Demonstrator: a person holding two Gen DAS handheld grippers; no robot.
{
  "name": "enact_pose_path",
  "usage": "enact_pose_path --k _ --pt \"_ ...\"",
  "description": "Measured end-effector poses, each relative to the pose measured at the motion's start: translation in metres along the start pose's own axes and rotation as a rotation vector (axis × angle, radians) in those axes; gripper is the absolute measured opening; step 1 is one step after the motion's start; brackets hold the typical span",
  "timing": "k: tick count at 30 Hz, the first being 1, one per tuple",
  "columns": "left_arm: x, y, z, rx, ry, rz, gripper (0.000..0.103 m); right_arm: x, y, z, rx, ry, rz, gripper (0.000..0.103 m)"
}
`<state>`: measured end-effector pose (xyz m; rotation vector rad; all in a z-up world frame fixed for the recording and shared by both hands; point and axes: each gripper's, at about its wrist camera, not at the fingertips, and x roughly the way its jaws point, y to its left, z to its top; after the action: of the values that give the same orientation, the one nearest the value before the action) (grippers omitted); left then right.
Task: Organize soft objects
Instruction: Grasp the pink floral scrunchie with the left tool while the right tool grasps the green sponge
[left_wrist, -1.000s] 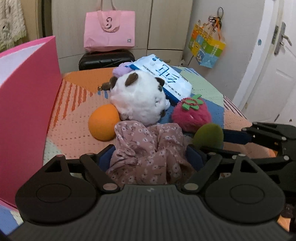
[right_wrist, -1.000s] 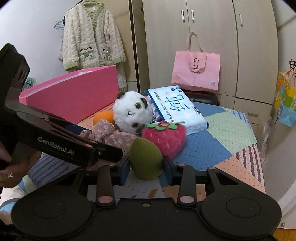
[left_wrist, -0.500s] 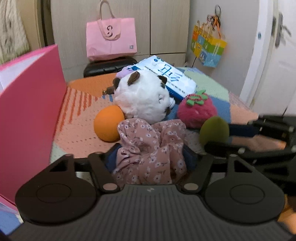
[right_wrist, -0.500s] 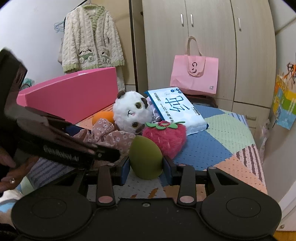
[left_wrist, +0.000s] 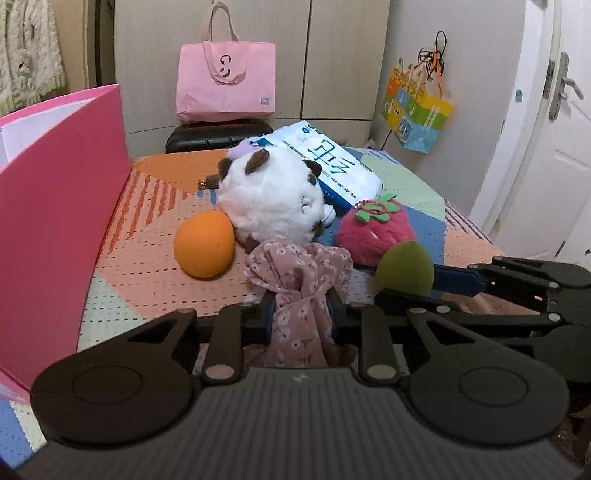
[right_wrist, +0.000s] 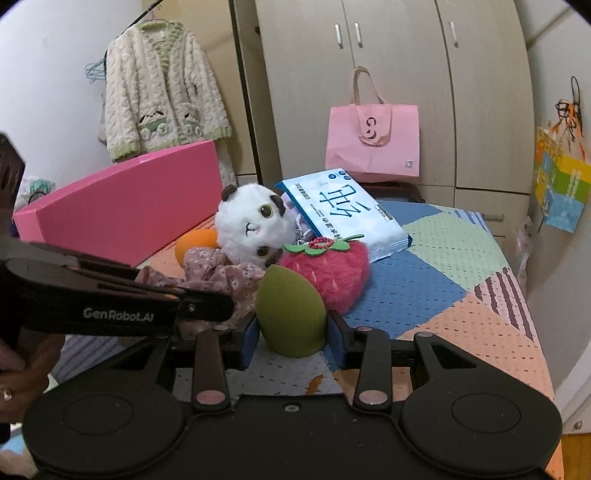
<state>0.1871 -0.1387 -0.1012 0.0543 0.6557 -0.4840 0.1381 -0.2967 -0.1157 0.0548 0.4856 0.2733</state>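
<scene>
My left gripper (left_wrist: 301, 310) is shut on a pink floral cloth (left_wrist: 299, 273), bunched between its jaws just above the patchwork table. My right gripper (right_wrist: 291, 332) is shut on a green egg-shaped sponge (right_wrist: 291, 310), which also shows in the left wrist view (left_wrist: 404, 267). Behind them lie an orange sponge (left_wrist: 205, 243), a white panda plush (left_wrist: 271, 199), a red strawberry plush (left_wrist: 375, 230) and a blue-white tissue pack (left_wrist: 332, 166). The left gripper (right_wrist: 207, 306) crosses the right wrist view from the left.
An open pink box (left_wrist: 55, 206) stands along the table's left side. A pink tote bag (left_wrist: 225, 81) sits on a black case behind the table. A colourful bag (left_wrist: 415, 107) hangs on the right wall beside a white door (left_wrist: 546, 147).
The left gripper's jaws have closed in, pinching the floral cloth into a narrow bunch. Both grippers have risen and pulled back slightly. The right gripper still holds the green sponge.
</scene>
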Motion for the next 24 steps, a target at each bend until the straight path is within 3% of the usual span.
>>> enact_pose_path --k 11,24 --pt "-0.027 0.013 -0.003 -0.043 0.017 -0.001 0.024 -0.015 0.021 0.008 0.006 0.034 0.011 0.044" --pt "-0.068 0.032 -0.012 -0.059 0.051 0.003 0.024 -0.034 0.055 0.015 -0.06 0.129 0.102 0.044"
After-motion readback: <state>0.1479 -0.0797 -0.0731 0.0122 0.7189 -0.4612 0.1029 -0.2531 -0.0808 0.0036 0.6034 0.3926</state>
